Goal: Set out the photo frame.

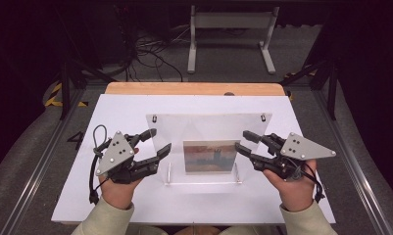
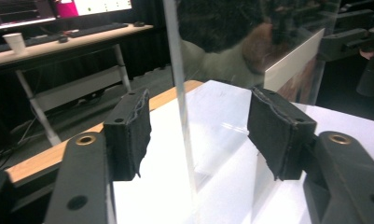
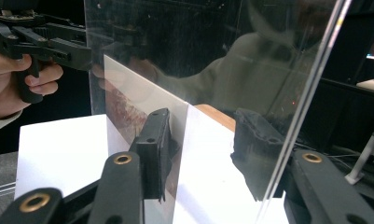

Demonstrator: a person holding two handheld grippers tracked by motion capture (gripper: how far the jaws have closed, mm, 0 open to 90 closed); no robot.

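Table (image 1: 86, 196): white top, a bare wooden strip along its far edge; grey floor around it, metal rails to either side, a tangle of black cables and a white stand (image 1: 231, 36) beyond the far edge; the left gripper view shows a desk with a keyboard and a paper cup (image 2: 15, 42) behind the table.

Frame (image 1: 204, 132): clear acrylic picture holder, standing upright at the table's middle, broad face toward the person; two small dark fasteners at its top corners; transparent throughout, with reflections of the person's sleeves on its panes; its feet rest on the white top.

Picture (image 1: 211, 156): small rectangular print inside the frame, low and central; reddish-brown tones with a dark shape at its middle; white back visible in the right gripper view.

Left gripper (image 1: 159, 142): at the frame's left edge; jaws parted, one on each side of the pane's edge, pads clear of it in the left gripper view.

Right gripper (image 1: 240, 140): at the frame's right edge; jaws parted and straddling the pane; whether the pads touch the acrylic I cannot tell.
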